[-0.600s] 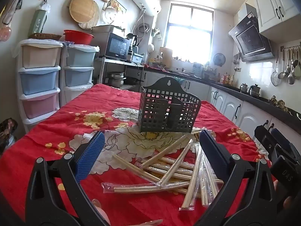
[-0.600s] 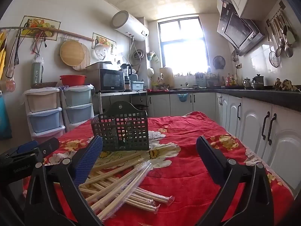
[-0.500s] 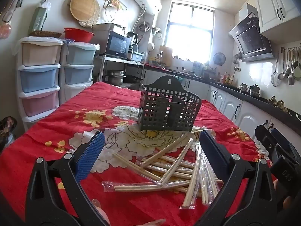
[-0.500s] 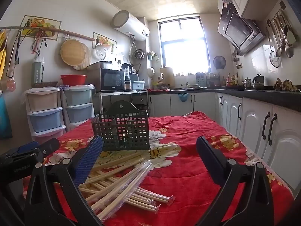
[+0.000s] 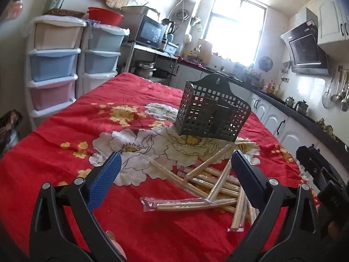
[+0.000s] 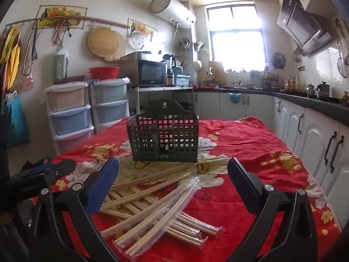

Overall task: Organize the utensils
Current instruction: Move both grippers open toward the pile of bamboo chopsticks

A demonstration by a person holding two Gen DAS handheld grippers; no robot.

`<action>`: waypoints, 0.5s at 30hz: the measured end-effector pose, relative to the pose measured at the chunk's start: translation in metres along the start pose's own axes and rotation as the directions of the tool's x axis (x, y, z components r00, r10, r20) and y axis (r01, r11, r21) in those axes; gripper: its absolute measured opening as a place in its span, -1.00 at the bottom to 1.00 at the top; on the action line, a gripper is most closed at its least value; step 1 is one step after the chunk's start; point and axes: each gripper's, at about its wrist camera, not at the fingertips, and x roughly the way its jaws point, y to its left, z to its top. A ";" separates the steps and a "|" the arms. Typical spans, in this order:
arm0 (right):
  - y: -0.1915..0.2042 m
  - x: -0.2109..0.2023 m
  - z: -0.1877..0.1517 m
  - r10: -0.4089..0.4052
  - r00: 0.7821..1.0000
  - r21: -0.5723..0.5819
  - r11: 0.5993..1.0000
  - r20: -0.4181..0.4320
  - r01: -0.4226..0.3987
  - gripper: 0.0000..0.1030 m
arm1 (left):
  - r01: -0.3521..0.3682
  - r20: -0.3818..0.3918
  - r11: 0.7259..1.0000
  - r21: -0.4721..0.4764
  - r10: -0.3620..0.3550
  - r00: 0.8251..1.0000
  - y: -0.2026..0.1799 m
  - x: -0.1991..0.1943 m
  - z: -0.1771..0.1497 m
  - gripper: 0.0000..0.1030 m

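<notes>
Wrapped chopsticks [image 6: 157, 203] piled just before dark caddy [image 6: 163, 135]; left gripper [image 5: 174, 176] and right gripper [image 6: 172, 179] both wide, empty. Approach step; next needs one pair pinched.

Chopsticks [image 6: 152, 198] lie on the table [image 6: 250, 152] before the basket [image 6: 163, 139].

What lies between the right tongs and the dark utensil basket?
Wrapped chopsticks lie piled on the red cloth between the open right tongs and the basket, in the right wrist view.

The left tool's right finger [image 5: 248, 181] hid part of the pile of plastic-wrapped wooden chopsticks [image 5: 205, 187]. The dark green perforated plastic utensil basket [image 6: 163, 137] concealed its own contents behind gridded walls.
</notes>
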 end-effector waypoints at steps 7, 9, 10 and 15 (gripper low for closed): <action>0.008 0.018 0.004 0.036 0.998 -0.029 0.999 -0.056 -0.037 0.88 | -0.021 -0.087 0.999 -0.035 0.018 0.996 0.016 0.006 -0.006 0.80; 0.010 0.024 0.004 0.044 0.995 -0.031 0.998 -0.085 -0.047 0.88 | -0.017 -0.112 0.999 -0.049 0.012 0.994 0.021 0.008 -0.008 0.80; 0.011 0.026 0.003 0.047 0.994 -0.032 0.998 -0.094 -0.050 0.88 | 0.004 -0.131 0.998 -0.063 -0.013 0.991 0.025 0.009 -0.010 0.80; 0.012 0.038 0.002 0.049 0.989 -0.034 0.998 -0.141 -0.054 0.88 | 0.072 -0.198 0.992 -0.102 -0.091 0.976 0.031 0.014 -0.016 0.80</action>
